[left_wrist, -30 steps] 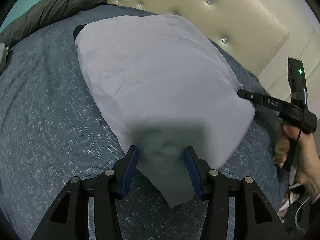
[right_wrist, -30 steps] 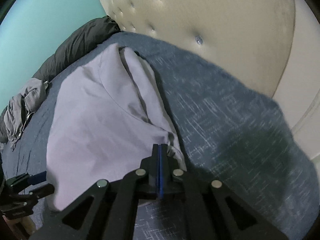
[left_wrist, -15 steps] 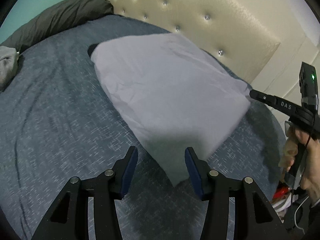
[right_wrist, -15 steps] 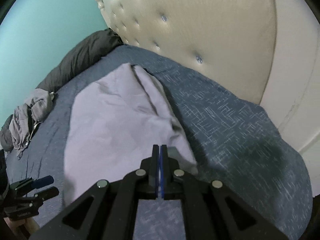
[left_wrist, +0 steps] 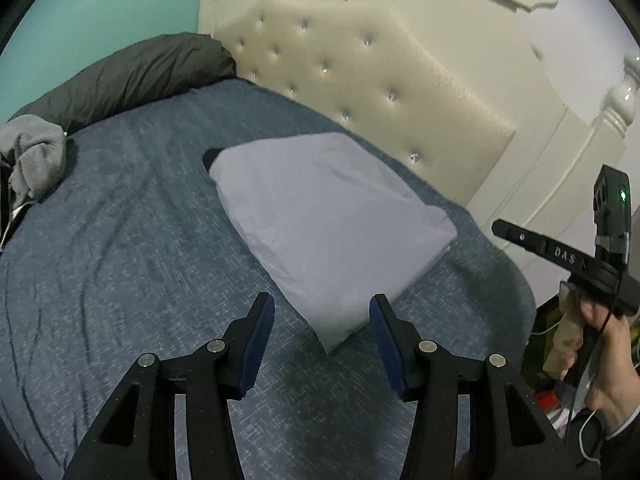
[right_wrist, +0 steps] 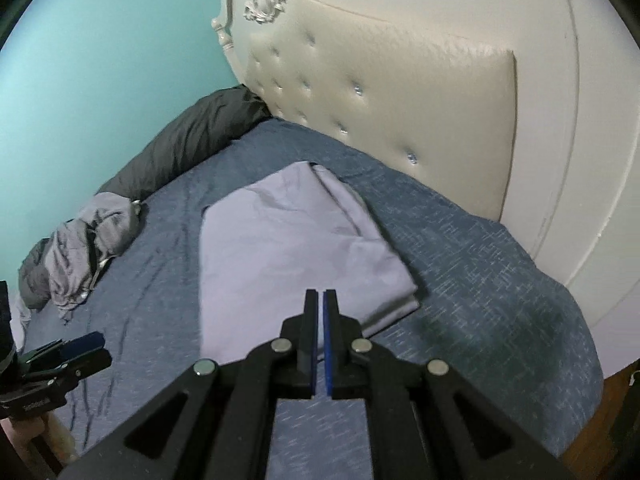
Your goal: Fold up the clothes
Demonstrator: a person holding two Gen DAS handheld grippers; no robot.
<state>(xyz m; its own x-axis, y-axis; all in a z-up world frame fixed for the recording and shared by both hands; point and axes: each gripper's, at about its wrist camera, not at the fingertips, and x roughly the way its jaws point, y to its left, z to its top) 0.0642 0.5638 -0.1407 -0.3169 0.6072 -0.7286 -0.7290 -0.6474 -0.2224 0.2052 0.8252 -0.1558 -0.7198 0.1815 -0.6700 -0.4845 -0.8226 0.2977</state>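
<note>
The lilac garment point(left_wrist: 320, 216) lies folded into a flat rectangle near the bed's point(left_wrist: 120, 248) headboard edge, released by both tools, left gripper point(left_wrist: 322, 340) half-spread and empty, right gripper point(right_wrist: 321, 336) pinched closed on nothing, while a crumpled grey garment point(right_wrist: 88, 248) by the far edge looks still unfolded.

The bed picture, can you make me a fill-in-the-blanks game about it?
1. The folded cloth is pale ____.
2. It lies on the ____ bedspread.
3. The right gripper is ____.
4. The crumpled clothes beside the dark pillow are ____.

Missing words: purple; blue; shut; grey
</note>
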